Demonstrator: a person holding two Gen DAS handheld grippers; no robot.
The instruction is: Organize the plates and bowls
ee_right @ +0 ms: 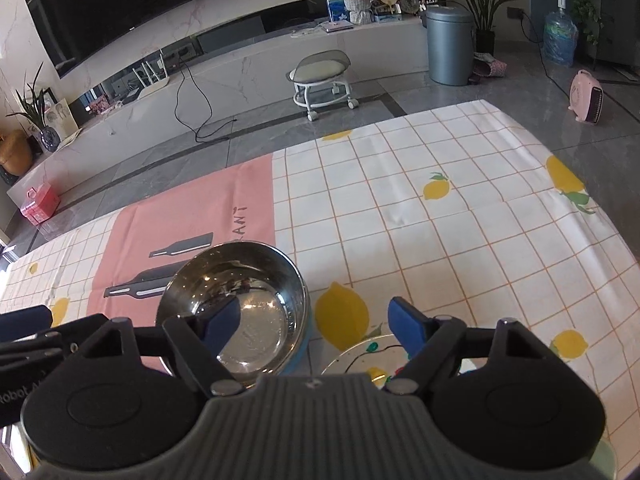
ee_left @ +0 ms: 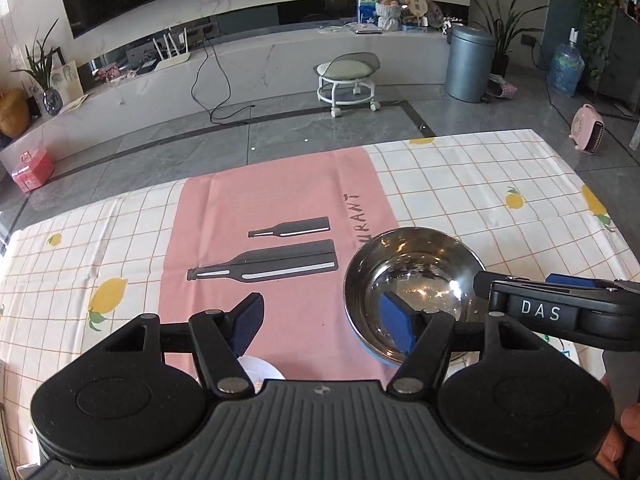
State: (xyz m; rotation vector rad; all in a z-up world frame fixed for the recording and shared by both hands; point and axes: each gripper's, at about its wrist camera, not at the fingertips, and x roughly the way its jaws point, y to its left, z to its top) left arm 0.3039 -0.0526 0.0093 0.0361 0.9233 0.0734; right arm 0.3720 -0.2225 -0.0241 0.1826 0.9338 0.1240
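Hovering over the table (ee_left: 460,168), both grippers, jaws spread wide and pinching nothing. Left gripper (ee_left: 324,320): one blue pad (ee_left: 394,326) hanging over the near inner wall of the steel bowl (ee_left: 416,276), the other pad out over the pink mat (ee_left: 280,200), so the bowl's near-left rim sitting between the two pads. No pressing on the rim visible; apart from it, by the look of things. Right gripper (ee_right: 316,322): left pad (ee_right: 222,322) over the bowl (ee_right: 240,280) interior, right pad (ee_right: 406,326) above the edge of a painted plate (ee_right: 372,360), with the bowl's right rim falling between them.

Bowl upright, empty, blue outside, resting on the mat's right edge where pink meets the lemon cloth. Round, so no long axis to line up with; only the rim matters. Lying ahead and right of the left fingers, ahead and left of the right fingers, roughly midway between the hands. Neither clearly nearer. Plate just right of the bowl, mostly hidden under the right gripper; whether touching the bowl, impossible to tell. Something small and white (ee_left: 260,368) peeking out beneath the left gripper, too hidden to name.

Likely next: lowering one pair of jaws astride the rim and closing.
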